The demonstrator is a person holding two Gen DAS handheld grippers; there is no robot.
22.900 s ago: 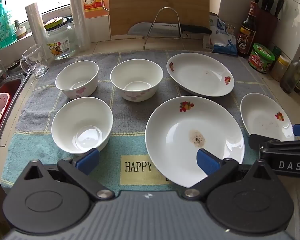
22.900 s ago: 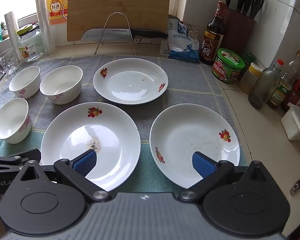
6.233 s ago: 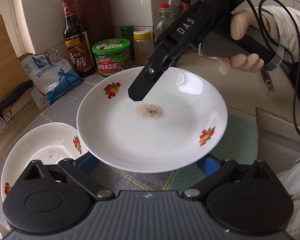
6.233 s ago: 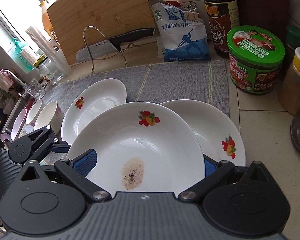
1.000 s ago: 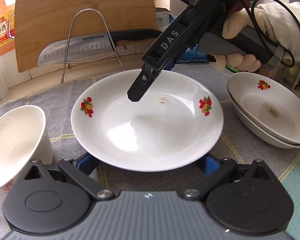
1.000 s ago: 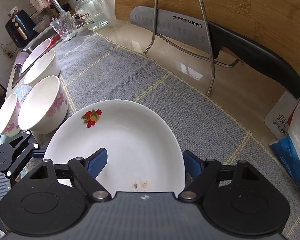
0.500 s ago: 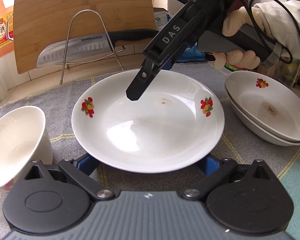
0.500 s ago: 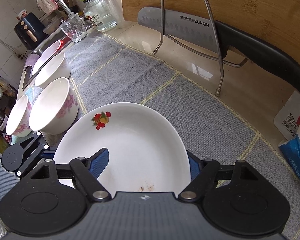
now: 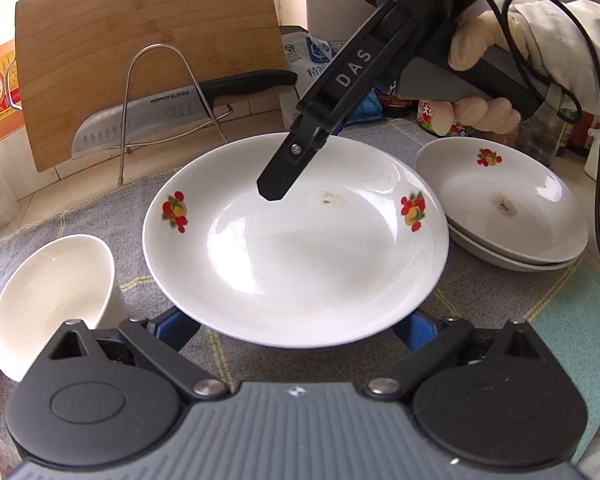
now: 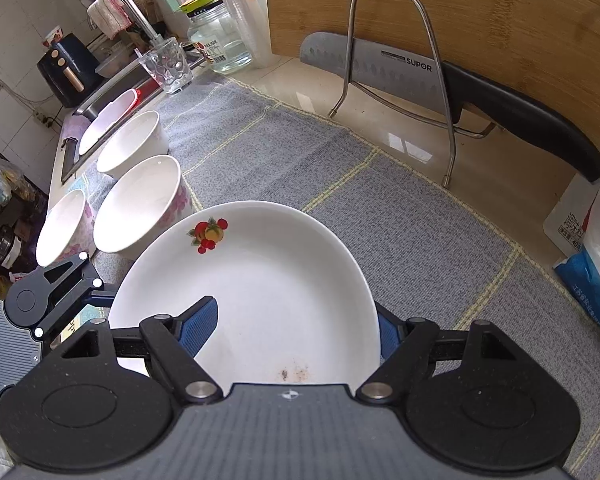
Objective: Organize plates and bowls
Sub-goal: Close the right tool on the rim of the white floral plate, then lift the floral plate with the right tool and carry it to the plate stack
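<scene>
White plate (image 9: 296, 248) sits above the grey mat (image 10: 400, 232), its rim hiding your left gripper (image 9: 296, 326) pads, so its grip is unclear. Your right gripper (image 10: 296, 326) straddles the rim, one blue pad inside; whether it pinches is unclear.

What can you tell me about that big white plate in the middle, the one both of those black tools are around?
The plate is round, shallow, glossy and white, likely ceramic, with two red-and-yellow fruit prints on its rim and a small brownish speck of dirt inside. It sits roughly level over the grey cloth; whether it rests on it is unclear. The right gripper has one finger inside the plate, one outside the rim. The left gripper has its fingers under the near edge, spread wide.
</scene>
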